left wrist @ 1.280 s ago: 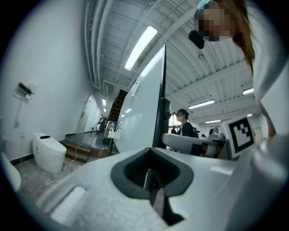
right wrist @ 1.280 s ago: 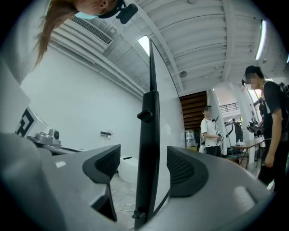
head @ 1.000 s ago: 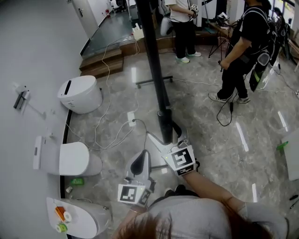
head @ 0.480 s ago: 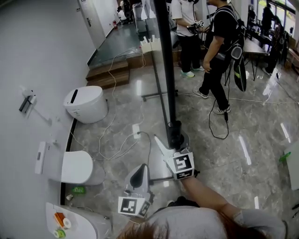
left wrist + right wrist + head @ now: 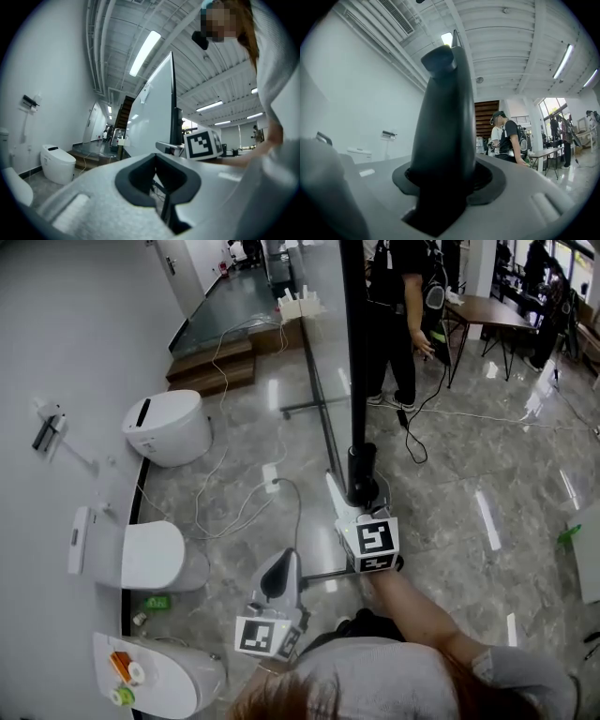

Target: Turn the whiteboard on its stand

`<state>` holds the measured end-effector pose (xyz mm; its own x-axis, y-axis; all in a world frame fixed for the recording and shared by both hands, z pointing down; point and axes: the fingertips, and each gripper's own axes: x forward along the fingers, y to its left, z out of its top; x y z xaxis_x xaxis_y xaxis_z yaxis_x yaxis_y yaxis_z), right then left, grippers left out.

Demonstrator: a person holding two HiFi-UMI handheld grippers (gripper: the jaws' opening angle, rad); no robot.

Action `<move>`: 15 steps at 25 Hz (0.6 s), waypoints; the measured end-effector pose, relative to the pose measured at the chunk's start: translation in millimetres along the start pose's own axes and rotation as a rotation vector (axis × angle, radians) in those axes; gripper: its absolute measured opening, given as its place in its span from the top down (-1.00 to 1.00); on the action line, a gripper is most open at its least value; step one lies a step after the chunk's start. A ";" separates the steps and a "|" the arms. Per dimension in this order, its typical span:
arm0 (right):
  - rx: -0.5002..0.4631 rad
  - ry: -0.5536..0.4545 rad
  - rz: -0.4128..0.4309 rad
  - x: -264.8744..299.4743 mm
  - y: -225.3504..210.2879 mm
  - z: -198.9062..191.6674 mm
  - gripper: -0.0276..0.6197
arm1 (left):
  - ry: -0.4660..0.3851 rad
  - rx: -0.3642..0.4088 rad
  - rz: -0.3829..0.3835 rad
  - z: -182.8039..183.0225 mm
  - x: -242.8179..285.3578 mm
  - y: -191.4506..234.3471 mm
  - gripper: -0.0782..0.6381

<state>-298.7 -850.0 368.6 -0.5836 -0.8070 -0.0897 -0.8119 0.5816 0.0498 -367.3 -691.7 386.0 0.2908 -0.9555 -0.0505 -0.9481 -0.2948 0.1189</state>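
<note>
– Whiteboard (image 5: 328,352), seen edge-on from here. Who has hold of it?

– Near first. The left gripper (image 5: 281,563) is low by the person's body, jaws together, empty, well short of the board. Next out is the right gripper (image 5: 356,495), held level, jaws clamped on the black side post (image 5: 362,474) low on the frame. The board rises straight up from there off the stone floor (image 5: 441,521). The toilets (image 5: 164,427) are at the wall to one side, and the people (image 5: 394,324) stand farther back.

– How will it handle?

– My guess is tall, stiff, none too light and top-heavy. The pale face looks slick, so the post is the place to grip, and low down, where a push is less likely to tip it. The polished floor may let the whole thing skate. A loose cable (image 5: 239,507) lies near the post and could snag.

– Anything changed since a second back?

– The right jaws stood wide beside the post then. They have just been closing, and the post is between them now. The pale face now shows left of the post, where only the black edge showed before. The left gripper is much as it was. The people at the back have shifted.
</note>
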 end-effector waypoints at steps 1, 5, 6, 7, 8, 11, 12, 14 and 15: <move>-0.001 0.002 -0.006 -2.8 -0.4 -0.6 0.32 | 0.006 -0.001 -0.003 -1.2 -1.1 -0.7 0.79; -0.008 0.006 -0.031 -17.4 -1.8 0.5 0.36 | 0.021 -0.014 -0.018 -7.5 -6.7 -7.8 0.79; -0.008 0.006 -0.038 -20.7 -1.6 1.0 0.38 | 0.025 -0.019 -0.025 -9.8 -8.1 -9.7 0.79; -0.007 0.006 -0.043 -23.7 -1.2 1.5 0.39 | 0.030 -0.025 -0.034 -12.3 -9.3 -11.6 0.79; -0.006 0.007 -0.047 -26.5 -0.7 1.8 0.40 | 0.035 -0.030 -0.043 -14.5 -10.5 -13.5 0.79; -0.003 0.007 -0.053 -34.1 0.6 3.4 0.41 | 0.035 -0.032 -0.063 -15.2 -14.1 -20.2 0.79; -0.002 0.007 -0.054 -37.1 0.6 4.2 0.41 | 0.033 -0.028 -0.065 -13.9 -15.4 -22.5 0.79; 0.001 0.008 -0.056 -45.1 0.8 4.7 0.42 | 0.030 -0.023 -0.060 -11.1 -19.4 -26.5 0.79; 0.003 0.010 -0.057 -49.4 1.2 4.7 0.42 | 0.028 -0.023 -0.055 -9.7 -22.0 -28.2 0.79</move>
<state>-270.8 -808.9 368.4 -0.5366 -0.8398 -0.0828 -0.8438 0.5350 0.0422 -345.7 -662.5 393.4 0.3465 -0.9376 -0.0296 -0.9274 -0.3471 0.1392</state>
